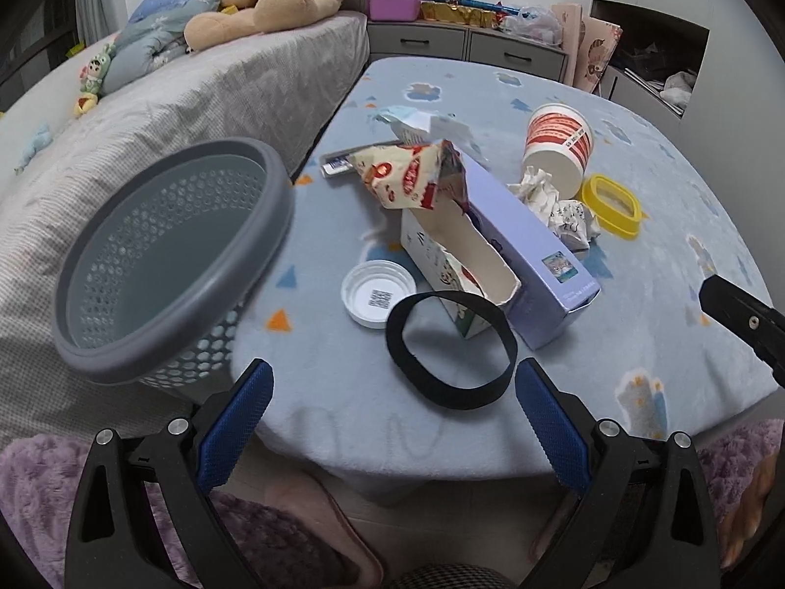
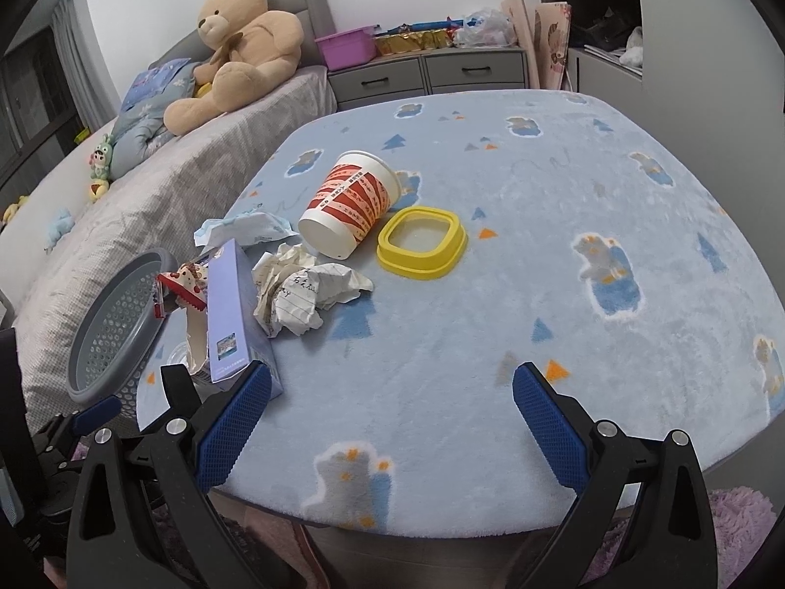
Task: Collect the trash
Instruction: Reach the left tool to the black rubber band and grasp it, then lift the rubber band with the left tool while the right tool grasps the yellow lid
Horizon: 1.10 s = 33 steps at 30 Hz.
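Observation:
Trash lies on a blue patterned tablecloth (image 1: 638, 324). A grey perforated basket (image 1: 167, 255) stands at the table's left edge, also in the right wrist view (image 2: 115, 324). A torn purple tissue box (image 1: 510, 245) holds a snack wrapper (image 1: 412, 176). A black ring (image 1: 451, 351) and white lid (image 1: 378, 292) lie near my open, empty left gripper (image 1: 392, 422). A red-striped paper cup (image 2: 351, 206), crumpled paper (image 2: 299, 289) and a yellow lid (image 2: 422, 243) lie ahead of my open, empty right gripper (image 2: 392, 422).
A bed (image 1: 147, 98) with a teddy bear (image 2: 240, 44) runs along the left. Grey drawers (image 2: 427, 73) with a purple bin (image 2: 346, 49) stand at the back. A purple rug (image 1: 39, 481) lies below the table's near edge.

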Tool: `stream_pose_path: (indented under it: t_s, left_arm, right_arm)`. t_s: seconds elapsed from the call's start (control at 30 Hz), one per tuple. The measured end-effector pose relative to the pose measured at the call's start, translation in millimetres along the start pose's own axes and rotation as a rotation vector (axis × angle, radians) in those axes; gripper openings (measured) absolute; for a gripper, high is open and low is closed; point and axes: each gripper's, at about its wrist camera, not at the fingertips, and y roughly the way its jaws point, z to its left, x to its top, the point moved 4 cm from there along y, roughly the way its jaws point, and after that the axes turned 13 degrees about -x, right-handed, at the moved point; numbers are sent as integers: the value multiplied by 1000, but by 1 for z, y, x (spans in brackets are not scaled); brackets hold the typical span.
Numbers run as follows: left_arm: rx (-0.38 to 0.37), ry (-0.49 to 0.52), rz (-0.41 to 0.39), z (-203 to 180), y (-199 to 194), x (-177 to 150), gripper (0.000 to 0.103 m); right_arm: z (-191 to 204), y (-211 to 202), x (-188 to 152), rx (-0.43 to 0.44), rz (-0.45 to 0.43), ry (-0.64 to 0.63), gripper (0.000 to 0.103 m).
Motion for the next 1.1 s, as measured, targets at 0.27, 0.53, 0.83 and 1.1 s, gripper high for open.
stream_pose_path:
  t_s: [0.27,0.53,0.83,1.1]
  left_arm:
    - [-21,-31,2,4,15,4,94]
    - [-58,-29,26,4,22,5,58]
    - [-88,-23,39,4,15,0,26]
    - [-85,5,0,1,-9,10,19]
  right_arm:
    - [-9,4,-1,3,6,24,97]
    - [-8,6,-2,3,8,23,97]
    - [-7,6,-3,1,9,19,97]
    - [-9,8,-1,2,17,28,97]
